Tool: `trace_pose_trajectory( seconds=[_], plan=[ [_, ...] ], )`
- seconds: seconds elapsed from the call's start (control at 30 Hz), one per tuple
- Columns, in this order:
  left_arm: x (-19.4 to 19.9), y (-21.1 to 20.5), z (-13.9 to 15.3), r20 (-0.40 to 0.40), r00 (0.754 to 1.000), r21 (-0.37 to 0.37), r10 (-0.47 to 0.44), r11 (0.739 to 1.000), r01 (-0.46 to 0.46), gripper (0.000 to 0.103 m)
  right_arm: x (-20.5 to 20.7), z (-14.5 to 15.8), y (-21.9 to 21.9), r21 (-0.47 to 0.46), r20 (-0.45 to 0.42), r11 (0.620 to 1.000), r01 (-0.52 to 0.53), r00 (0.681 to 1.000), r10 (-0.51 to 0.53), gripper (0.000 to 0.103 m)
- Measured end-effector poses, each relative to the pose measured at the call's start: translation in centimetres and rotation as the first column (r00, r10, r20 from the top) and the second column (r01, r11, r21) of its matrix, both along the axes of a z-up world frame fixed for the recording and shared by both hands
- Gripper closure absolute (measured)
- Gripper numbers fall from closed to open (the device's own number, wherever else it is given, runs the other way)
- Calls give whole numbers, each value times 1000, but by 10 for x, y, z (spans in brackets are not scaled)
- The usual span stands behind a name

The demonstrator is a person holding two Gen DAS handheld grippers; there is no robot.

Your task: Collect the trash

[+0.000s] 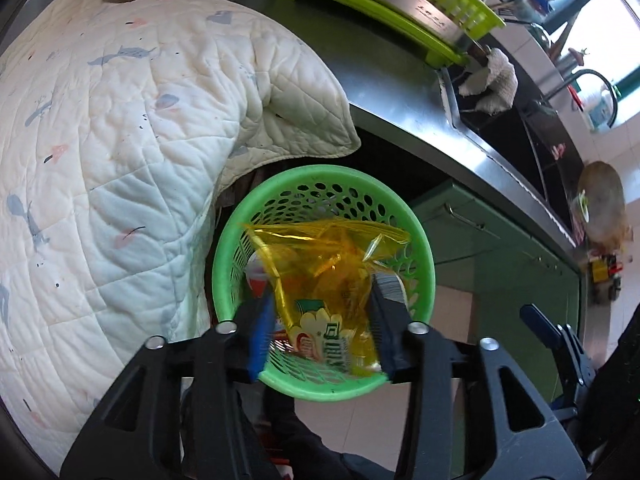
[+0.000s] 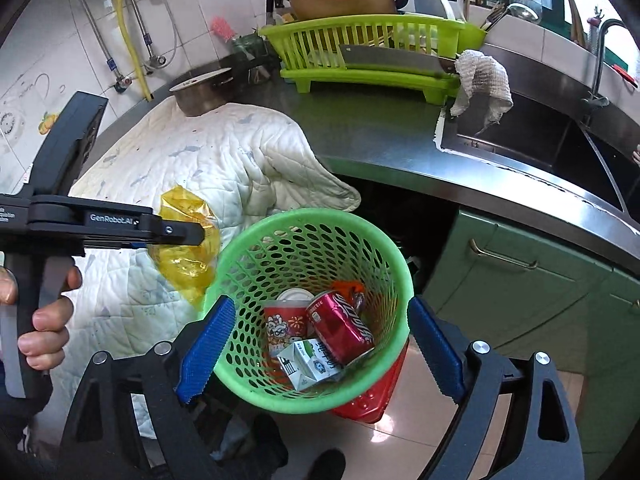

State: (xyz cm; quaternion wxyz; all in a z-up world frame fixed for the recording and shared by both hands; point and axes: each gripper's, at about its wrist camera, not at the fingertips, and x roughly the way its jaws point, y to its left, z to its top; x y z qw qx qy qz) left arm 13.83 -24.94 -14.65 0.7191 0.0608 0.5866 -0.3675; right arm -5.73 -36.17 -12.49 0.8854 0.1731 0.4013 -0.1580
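Right now my left gripper [image 1: 320, 328] has its fingers clenched on a yellow plastic bag [image 1: 324, 264], which hangs over the mouth of the green mesh basket [image 2: 394, 280], its upper edge reaching nearly rim to rim. From the right wrist view, the bag sits just outside the basket's left rim, over the quilted blanket [image 2: 208, 160]. My right gripper [image 2: 320, 344] is released, its blue fingers [image 2: 206, 346] spread wide either side of the basket's near rim, apart from it. Between them, inside the basket, lie a red soda can [image 2: 340, 328], a small milk carton [image 2: 310, 364] and a printed cup [image 2: 286, 318]. Beyond the fingers, the steel desk [image 2: 380, 136] edge curves past.
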Motion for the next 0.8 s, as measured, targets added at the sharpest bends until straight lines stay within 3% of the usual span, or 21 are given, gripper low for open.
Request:
trace_pose_trajectory(
  seconds=[0.03, 0.33, 0.8],
  plan=[
    [-1, 0, 0, 1, 1000, 3, 0, 1000, 0, 44, -1, 1, 1, 2, 2, 1000, -2, 1000, 2, 18],
    [-8, 8, 9, 35, 999, -5, 7, 1000, -7, 27, -6, 5, 8, 0, 17, 1000, -23, 1000, 23, 17],
    [-14, 72, 45, 159, 978, -56, 136, 990, -129, 15, 6, 15, 31, 0, 37, 993, -121, 992, 121, 13]
  ],
)
